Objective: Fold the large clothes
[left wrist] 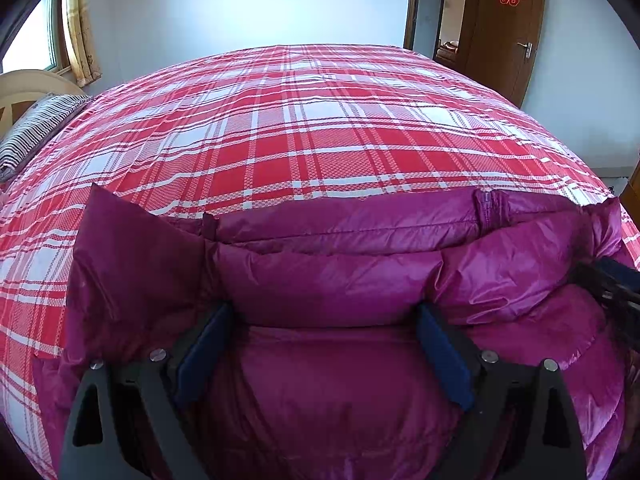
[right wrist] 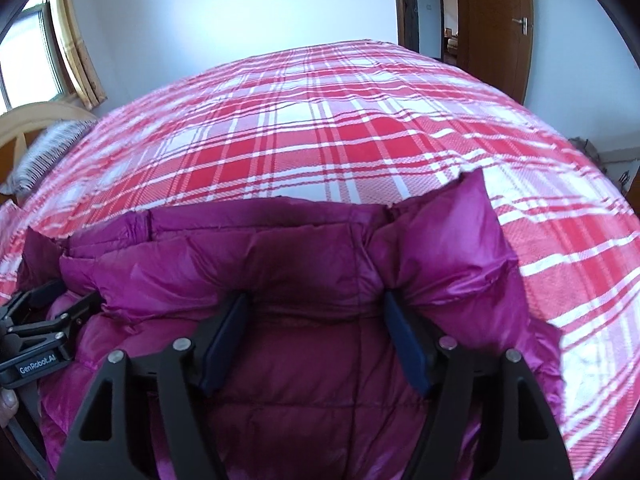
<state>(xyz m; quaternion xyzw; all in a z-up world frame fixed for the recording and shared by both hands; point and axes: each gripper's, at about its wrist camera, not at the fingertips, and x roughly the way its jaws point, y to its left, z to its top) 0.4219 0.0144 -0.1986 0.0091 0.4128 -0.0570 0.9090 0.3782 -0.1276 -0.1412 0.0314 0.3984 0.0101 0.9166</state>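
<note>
A magenta puffer jacket (left wrist: 340, 276) lies bunched at the near edge of a bed with a red and white plaid cover (left wrist: 304, 120). My left gripper (left wrist: 324, 312) is open, its blue-padded fingers (left wrist: 200, 356) pressed down onto the jacket's left part with padded fabric between them. In the right wrist view the same jacket (right wrist: 280, 264) fills the foreground. My right gripper (right wrist: 316, 300) is open, its fingers (right wrist: 408, 352) set on the jacket's right part. The left gripper's black body (right wrist: 36, 344) shows at the left edge there.
A striped pillow (left wrist: 36, 128) and a pale headboard (left wrist: 24, 84) are at the far left. A window with a yellow curtain (left wrist: 80, 28) is behind them. A brown door (left wrist: 508, 24) stands open at the far right. The plaid cover (right wrist: 320, 120) stretches beyond the jacket.
</note>
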